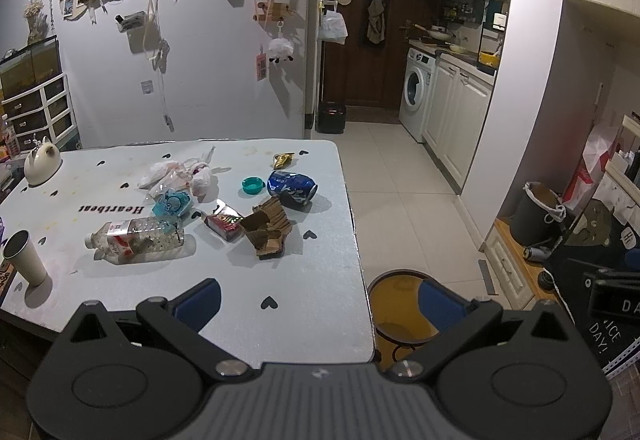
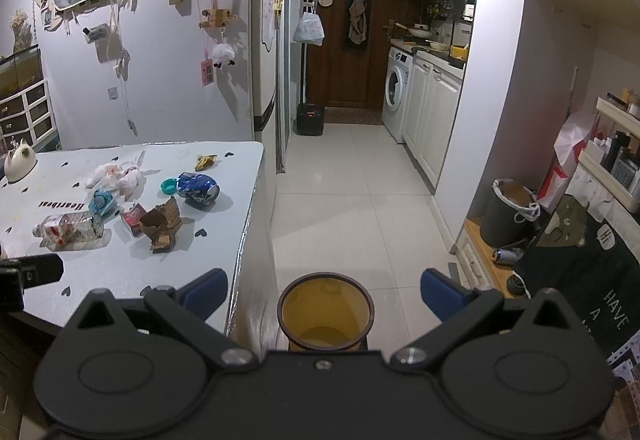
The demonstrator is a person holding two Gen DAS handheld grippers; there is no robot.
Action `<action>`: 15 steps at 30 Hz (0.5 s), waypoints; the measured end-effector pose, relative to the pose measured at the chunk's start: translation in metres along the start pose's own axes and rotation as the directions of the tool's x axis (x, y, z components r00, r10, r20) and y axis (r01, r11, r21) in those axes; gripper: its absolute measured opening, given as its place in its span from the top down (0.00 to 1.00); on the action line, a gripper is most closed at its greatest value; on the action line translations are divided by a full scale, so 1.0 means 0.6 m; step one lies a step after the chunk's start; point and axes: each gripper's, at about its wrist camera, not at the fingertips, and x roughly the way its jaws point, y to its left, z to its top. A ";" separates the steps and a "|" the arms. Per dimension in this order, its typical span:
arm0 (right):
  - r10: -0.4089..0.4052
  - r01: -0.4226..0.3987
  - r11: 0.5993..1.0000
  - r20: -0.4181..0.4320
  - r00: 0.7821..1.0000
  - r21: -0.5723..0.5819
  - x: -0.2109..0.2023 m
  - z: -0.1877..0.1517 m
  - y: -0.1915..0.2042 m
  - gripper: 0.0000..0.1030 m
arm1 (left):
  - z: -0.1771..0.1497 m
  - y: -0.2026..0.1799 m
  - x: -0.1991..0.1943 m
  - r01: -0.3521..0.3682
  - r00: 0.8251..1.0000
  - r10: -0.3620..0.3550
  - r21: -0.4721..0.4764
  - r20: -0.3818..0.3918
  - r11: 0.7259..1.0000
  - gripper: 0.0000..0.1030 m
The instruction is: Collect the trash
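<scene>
Trash lies on the white table [image 1: 280, 320]: a crushed blue can [image 1: 292, 187], a teal cap [image 1: 252, 185], a gold wrapper [image 1: 283, 159], torn brown cardboard [image 1: 267, 230], a red packet [image 1: 225, 224], a clear plastic bottle [image 1: 136, 238], a blue wrapper [image 1: 173, 203] and crumpled plastic bags [image 1: 180, 173]. A yellow bin [image 2: 325, 310] stands on the floor beside the table's edge. My left gripper [image 1: 320, 300] is open over the table's near edge, nothing between its fingers. My right gripper [image 2: 325, 292] is open above the bin, empty.
A paper cup [image 1: 24, 258] stands at the table's left edge and a white cat-shaped pot [image 1: 40, 161] at the far left. A dark bin [image 2: 506, 213] sits by the right wall. Tiled floor runs to a washing machine [image 2: 396, 93].
</scene>
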 end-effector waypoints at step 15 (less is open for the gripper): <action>0.000 0.000 1.000 -0.006 1.000 -0.002 0.022 0.007 0.021 0.00 | 0.008 -0.002 0.006 0.000 1.000 0.000 0.000 -0.001 1.000 0.00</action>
